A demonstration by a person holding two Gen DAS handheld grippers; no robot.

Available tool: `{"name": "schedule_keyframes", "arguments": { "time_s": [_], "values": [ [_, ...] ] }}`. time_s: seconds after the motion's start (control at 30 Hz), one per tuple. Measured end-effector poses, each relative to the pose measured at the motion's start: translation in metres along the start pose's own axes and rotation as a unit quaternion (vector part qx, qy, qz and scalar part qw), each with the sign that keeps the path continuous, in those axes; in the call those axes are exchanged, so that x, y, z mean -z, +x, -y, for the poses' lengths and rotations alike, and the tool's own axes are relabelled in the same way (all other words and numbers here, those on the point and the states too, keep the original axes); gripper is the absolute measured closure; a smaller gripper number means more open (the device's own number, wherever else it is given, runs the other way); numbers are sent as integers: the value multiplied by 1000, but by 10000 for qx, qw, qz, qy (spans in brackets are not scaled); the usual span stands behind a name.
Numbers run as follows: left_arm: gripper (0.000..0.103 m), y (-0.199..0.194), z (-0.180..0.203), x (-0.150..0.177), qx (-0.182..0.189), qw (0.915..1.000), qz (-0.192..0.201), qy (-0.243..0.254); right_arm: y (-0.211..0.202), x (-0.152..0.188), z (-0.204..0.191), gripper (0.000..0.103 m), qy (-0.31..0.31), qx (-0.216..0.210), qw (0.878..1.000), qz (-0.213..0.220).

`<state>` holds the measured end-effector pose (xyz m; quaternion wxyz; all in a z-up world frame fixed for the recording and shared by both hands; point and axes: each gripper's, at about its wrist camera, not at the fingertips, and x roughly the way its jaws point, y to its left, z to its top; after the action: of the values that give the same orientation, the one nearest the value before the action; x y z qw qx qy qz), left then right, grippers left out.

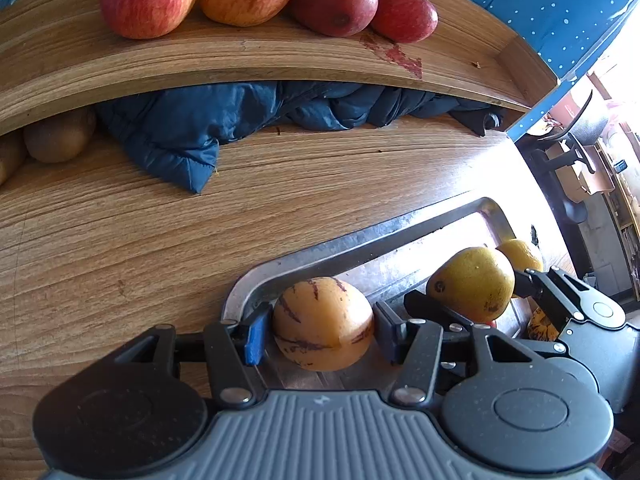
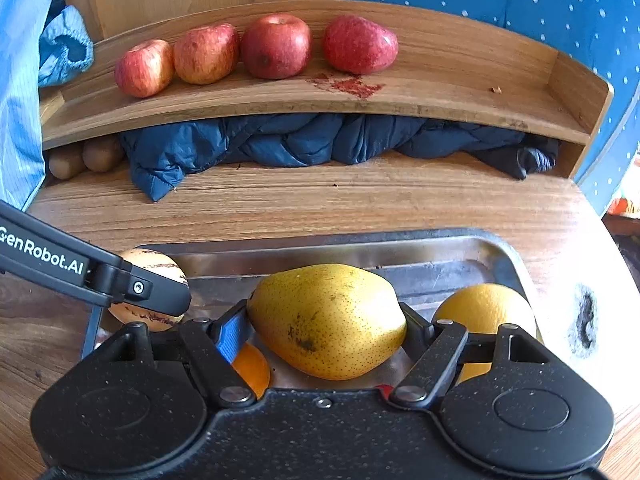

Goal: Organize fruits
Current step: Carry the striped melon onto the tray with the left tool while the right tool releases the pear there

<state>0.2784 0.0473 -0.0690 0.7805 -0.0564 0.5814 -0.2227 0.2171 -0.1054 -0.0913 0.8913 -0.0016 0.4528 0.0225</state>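
1. While both tools are reaching down into the metal tray (image 2: 400, 248), the left tongs (image 1: 318, 330) are sitting either side of a striped pepino melon (image 1: 323, 323), pads at its widest part; they look to be clamping it, though on the right side I cannot tell whether the pad is quite touching.
2. Between the right tongs (image 2: 326, 326) a yellow pear (image 2: 326, 320) is lying on its side, both pads pressing against its flanks, so these tongs are clamping on the pear.
3. Just beyond the right tongs' right finger an orange (image 2: 486, 312) is resting in the tray, and a second orange (image 2: 252, 368) is peeking out below the left finger.
4. Well ahead of both tongs, four red apples (image 2: 276, 46) are lining the upper wooden shelf (image 2: 460, 92); kiwis (image 2: 102, 154) and a blue padded jacket (image 2: 280, 140) are occupying the gap beneath it, above the wooden surface (image 2: 320, 204).
5. Handling, as a judgement: the pear is looking firm but bruisable, moderately heavy, with a tapering neck that is inviting slip, so holding across the fat belly is the safer choice.
6. Smooth and rounded, the pepino is probably rolling easily; its thin skin is asking for gentle pressure across the middle.
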Motion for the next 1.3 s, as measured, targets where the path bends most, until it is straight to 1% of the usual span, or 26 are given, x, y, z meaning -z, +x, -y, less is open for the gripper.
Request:
{"name": "schedule_keyframes", "arguments": {
  "time_s": [0.17, 0.33, 0.5, 0.57, 0.77, 0.83, 1.1, 1.3],
  "values": [
    [45, 0, -1, -1, 22, 10000, -29, -49, -6, 2, -2, 24, -33, 76, 10000, 50],
    [45, 0, 0, 0, -14, 10000, -36, -62, -15, 4, -2, 21, 24, 133, 9998, 140],
    [40, -5, 0, -1, -38, 10000, -11, -34, -30, 6, -2, 18, 125, 216, 9992, 299],
    [39, -7, 0, -1, -27, 10000, -9, -37, -34, 6, -3, 17, 167, 261, 9989, 354],
    [31, -19, 3, -3, 11, 9998, 165, 99, -52, 11, -7, 13, 338, 438, 9970, 535],
    [28, -23, 5, -3, 12, 9996, 221, 160, -58, 13, -8, 9, 406, 492, 9962, 593],
    [7, -43, 8, 6, -40, 9978, 507, 434, -87, 22, -13, 2, 647, 777, 9917, 791],
    [1, -58, 10, 17, -111, 9953, 746, 613, -109, 30, -15, 1, 815, 1023, 9877, 854]
  ]
}}
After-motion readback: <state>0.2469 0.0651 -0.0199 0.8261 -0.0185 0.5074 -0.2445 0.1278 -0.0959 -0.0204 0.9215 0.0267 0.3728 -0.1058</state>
